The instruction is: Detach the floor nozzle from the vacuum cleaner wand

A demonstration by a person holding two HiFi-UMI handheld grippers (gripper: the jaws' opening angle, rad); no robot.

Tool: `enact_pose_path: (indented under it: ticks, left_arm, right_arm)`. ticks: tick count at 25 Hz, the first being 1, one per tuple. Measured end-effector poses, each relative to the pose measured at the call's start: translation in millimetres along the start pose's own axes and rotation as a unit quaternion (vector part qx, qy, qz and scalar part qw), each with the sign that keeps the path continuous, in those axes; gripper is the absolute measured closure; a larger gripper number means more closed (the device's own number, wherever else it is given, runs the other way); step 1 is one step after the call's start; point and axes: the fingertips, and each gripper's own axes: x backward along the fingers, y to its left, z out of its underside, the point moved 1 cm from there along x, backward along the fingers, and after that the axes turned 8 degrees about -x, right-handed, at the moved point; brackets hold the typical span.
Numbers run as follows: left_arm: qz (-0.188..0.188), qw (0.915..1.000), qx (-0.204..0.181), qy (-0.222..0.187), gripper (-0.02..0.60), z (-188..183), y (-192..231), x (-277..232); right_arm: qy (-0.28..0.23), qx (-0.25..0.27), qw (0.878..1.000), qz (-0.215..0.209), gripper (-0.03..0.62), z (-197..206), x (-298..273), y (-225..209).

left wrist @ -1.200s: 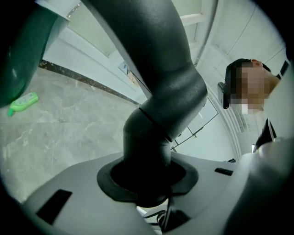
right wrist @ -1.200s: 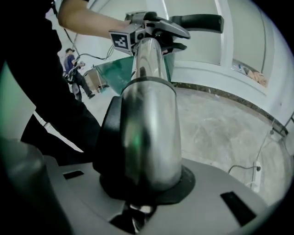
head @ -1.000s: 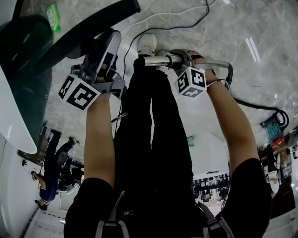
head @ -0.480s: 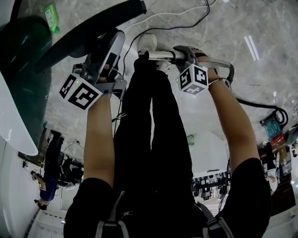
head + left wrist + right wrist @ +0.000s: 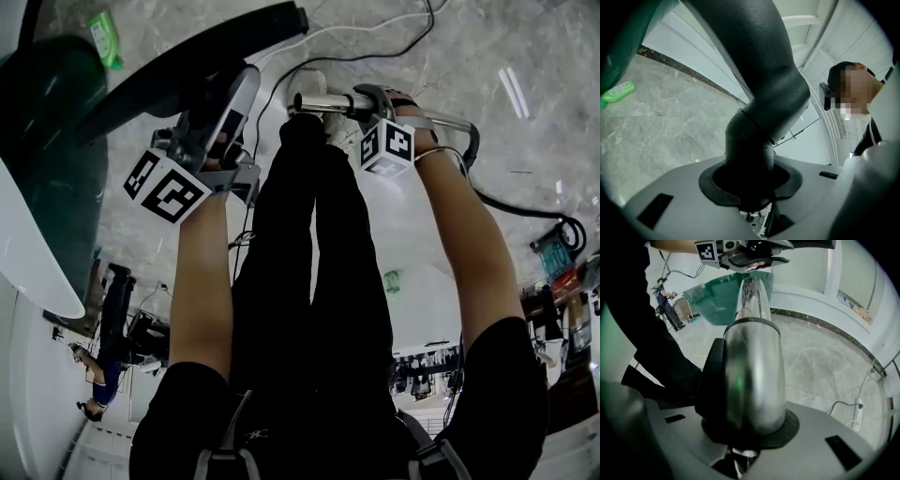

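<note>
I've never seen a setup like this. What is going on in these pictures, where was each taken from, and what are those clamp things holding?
A person stands on a marble floor holding a pair of tongs in each hand; the patterned cubes belong to them. One picture comes from a camera on the person's head, looking down past their legs. The other two come from cameras riding on the tongs. The left tongs are shut on a dark grey tube, the right tongs on a shiny metal wand. A black cable and a small green item lie on the floor.
</note>
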Motion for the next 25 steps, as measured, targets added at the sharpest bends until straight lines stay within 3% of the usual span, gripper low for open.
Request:
enact_pose_path:
  ticks: [7, 16, 25]
  left_arm:
    - [0.007, 0.9998, 0.0, 0.018, 0.454, 6, 44, -2]
    - [0.018, 0.9994, 0.002, 0.031, 0.454, 34, 123, -21]
    - [0.032, 0.9988, 0.003, 0.036, 0.454, 46, 135, -25]
  right_arm:
    - [0.057, 0.01, 0.998, 0.032, 0.499, 18, -76, -19]
    - [0.136, -0.003, 0.99, 0.027, 0.499, 60, -208, -49]
    - [0.178, -0.008, 0.982, 0.056, 0.499, 74, -235, -52]
